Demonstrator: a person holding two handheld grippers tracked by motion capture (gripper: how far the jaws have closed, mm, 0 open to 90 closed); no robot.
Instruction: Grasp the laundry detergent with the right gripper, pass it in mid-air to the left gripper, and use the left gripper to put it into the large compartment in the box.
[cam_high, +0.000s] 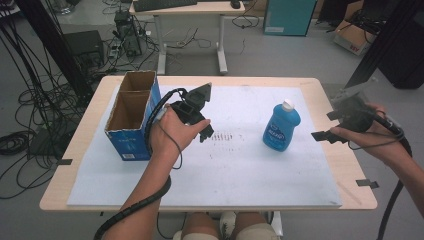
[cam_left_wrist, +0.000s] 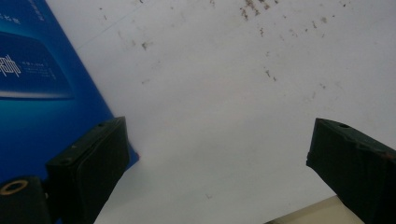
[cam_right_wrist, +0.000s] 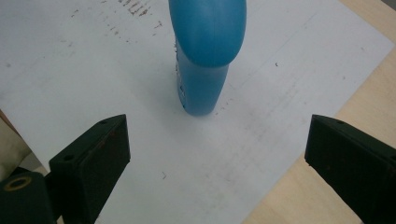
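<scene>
The blue bottle (cam_high: 281, 127) stands upright on the white sheet (cam_high: 240, 170), white cap on top, and the right gripper (cam_high: 327, 129) hovers just beside it, near the table's edge. In the right gripper view the bottle (cam_right_wrist: 205, 56) sits ahead of the jaws and between their lines, a little nearer the left one, but well clear of both; nothing is touching it. Those jaws are spread wide and hold nothing (the gap is broader than the bottle by a good margin).

The left gripper (cam_high: 202, 131) hangs over the sheet near the blue cardboard box (cam_high: 131, 116), which stands open-topped with two compartments. In the left gripper view the box (cam_left_wrist: 42, 93) lies just beyond the left jaw, its blue side running up past it; whether jaw and box touch I cannot tell. The space between these jaws is bare, lightly speckled sheet (cam_left_wrist: 219, 102). They too stand wide apart, empty.
</scene>
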